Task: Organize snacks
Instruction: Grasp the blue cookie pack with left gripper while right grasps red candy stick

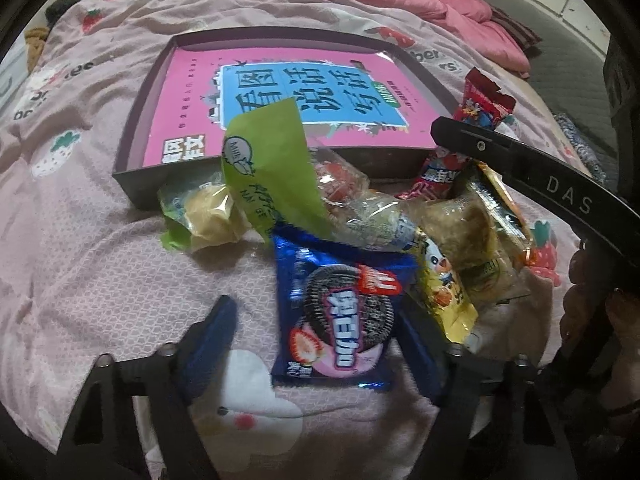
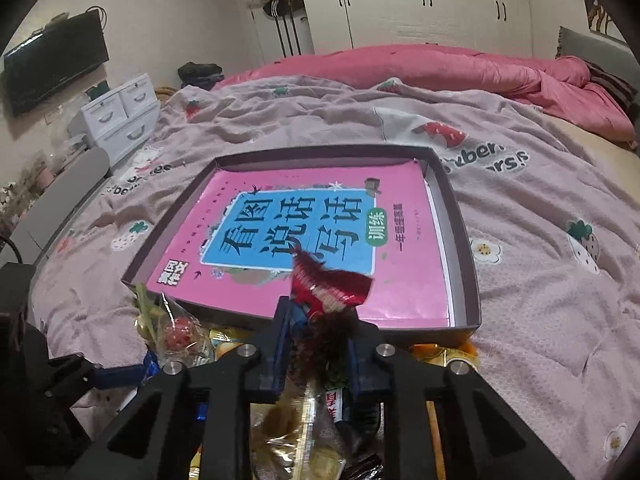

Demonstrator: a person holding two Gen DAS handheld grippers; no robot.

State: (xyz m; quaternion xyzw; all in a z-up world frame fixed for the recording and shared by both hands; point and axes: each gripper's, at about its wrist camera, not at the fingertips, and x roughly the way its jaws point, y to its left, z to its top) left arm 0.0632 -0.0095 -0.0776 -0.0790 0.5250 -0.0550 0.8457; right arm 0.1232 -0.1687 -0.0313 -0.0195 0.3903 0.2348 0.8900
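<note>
A pile of snack packets lies on the bed in front of a shallow dark box (image 1: 132,128) holding a pink book (image 1: 192,92). My left gripper (image 1: 320,332) is open, its blue fingers (image 1: 216,328) on either side of a blue Oreo packet (image 1: 340,320). Green packets (image 1: 272,168), a yellow packet (image 1: 444,284) and clear-wrapped snacks (image 1: 472,232) lie behind it. My right gripper (image 2: 318,344) is shut on a red snack packet (image 2: 328,288), held just above the box's near edge (image 2: 240,320). The red packet (image 1: 484,100) also shows in the left wrist view beside the right gripper's arm.
The bed has a pink strawberry-print cover (image 2: 540,216) and a bunched pink quilt (image 2: 480,68) at the back. White drawers (image 2: 120,116) and a wall television (image 2: 56,60) stand to the left of the bed, wardrobes (image 2: 420,0) behind.
</note>
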